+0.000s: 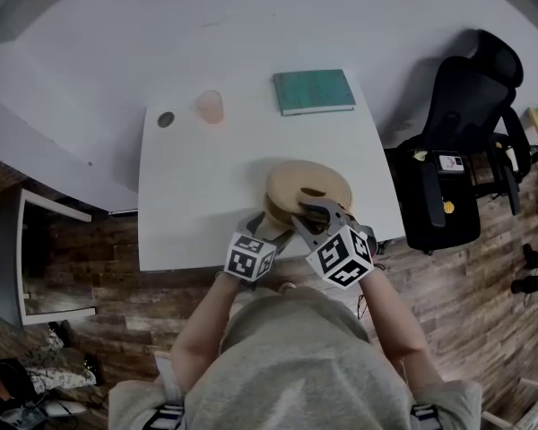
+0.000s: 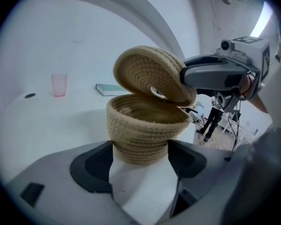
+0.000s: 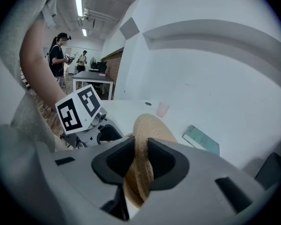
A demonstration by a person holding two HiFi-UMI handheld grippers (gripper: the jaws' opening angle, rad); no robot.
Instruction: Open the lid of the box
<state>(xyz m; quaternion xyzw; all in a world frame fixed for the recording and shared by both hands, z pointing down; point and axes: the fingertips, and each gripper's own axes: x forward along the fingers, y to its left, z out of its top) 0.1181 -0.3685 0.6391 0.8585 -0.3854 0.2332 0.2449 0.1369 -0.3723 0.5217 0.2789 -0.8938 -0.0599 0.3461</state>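
A round woven box stands on the white table near its front edge. My left gripper is shut on the box's lower body, one pad pressed on each side. The woven lid is tilted up off the rim, open on the left, and the hollow inside shows. My right gripper is shut on the lid's edge, which stands nearly on end between its pads. In the head view the lid covers the box, with the left gripper and the right gripper at its near side.
A pink cup, a small dark disc and a green book lie at the table's far side. A black office chair stands right of the table. In the right gripper view, people stand by a desk far behind.
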